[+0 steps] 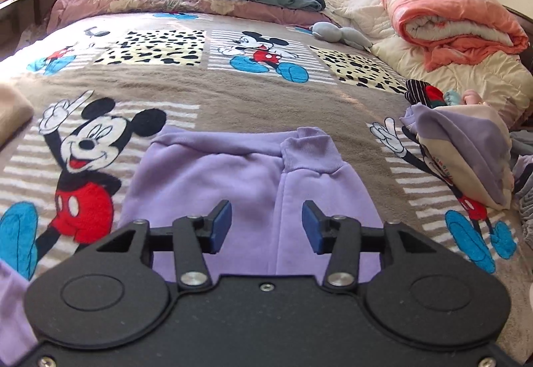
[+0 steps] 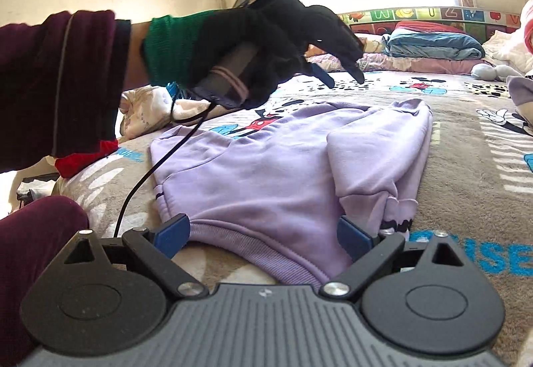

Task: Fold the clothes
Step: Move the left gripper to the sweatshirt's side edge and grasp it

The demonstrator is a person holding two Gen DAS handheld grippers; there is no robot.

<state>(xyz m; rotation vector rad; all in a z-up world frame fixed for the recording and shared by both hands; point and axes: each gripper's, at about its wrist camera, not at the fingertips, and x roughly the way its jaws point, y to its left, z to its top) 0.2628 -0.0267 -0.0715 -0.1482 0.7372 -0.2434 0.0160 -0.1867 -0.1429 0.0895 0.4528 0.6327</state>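
Left gripper (image 1: 266,227) hides sweatshirt (image 1: 233,180) hem.

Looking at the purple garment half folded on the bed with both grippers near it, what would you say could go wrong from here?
1. The folded-over sleeve lies loose on the purple garment; a tug at the hem could undo it.
2. The cable hanging from the left gripper trails over the garment's edge and might drag it.
3. The right gripper is open, its jaws astride the ribbed hem; closing there may bunch several layers.
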